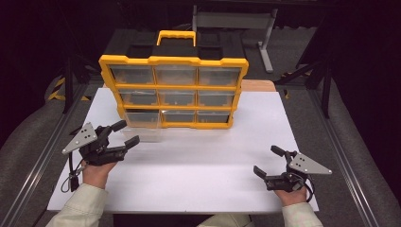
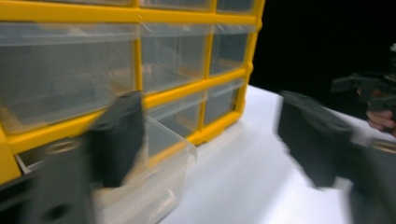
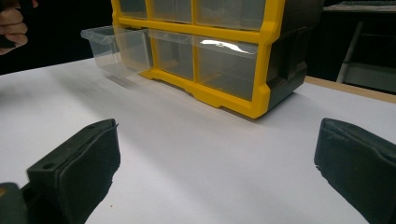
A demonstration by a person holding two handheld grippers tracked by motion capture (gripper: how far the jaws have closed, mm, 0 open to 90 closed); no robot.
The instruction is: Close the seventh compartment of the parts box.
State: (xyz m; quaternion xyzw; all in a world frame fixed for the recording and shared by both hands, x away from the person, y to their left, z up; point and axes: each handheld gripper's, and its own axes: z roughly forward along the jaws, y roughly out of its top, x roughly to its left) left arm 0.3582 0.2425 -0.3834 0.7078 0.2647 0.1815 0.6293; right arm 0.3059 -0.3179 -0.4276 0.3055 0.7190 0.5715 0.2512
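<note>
Item: yellow-framed organiser cabinet (image 1: 174,90) with a black back and a yellow carry handle (image 1: 176,36) on top, standing upright at the far middle of a white tabletop (image 1: 198,161). Front holds three rows of three clear drawers. The bottom-left drawer (image 1: 143,126) is pulled partway out toward the person (the remaining eight sit flush in the frame); contents cannot be made out through the plastic. Left gripper (image 1: 126,133): held in the person's left hand (image 1: 97,172) at the near left of the table, jaws spread apart and empty, tips just beside the front of the pulled-out drawer; whether they touch it cannot be told. In the left gripper view, which is blurred, the drawer (image 2: 163,163) lies between and just beyond the two jaws, nearer the left one. Right gripper (image 1: 269,161): held in the right hand (image 1: 292,195) at the near right, jaws likewise wide apart and empty, well clear of the cabinet, with bare tabletop between. The right gripper view shows the cabinet (image 3: 219,51) across the table, with the open drawer (image 3: 116,49) at its left end. Beyond the table: a grey metal stand (image 1: 265,38) against a dark background.
</note>
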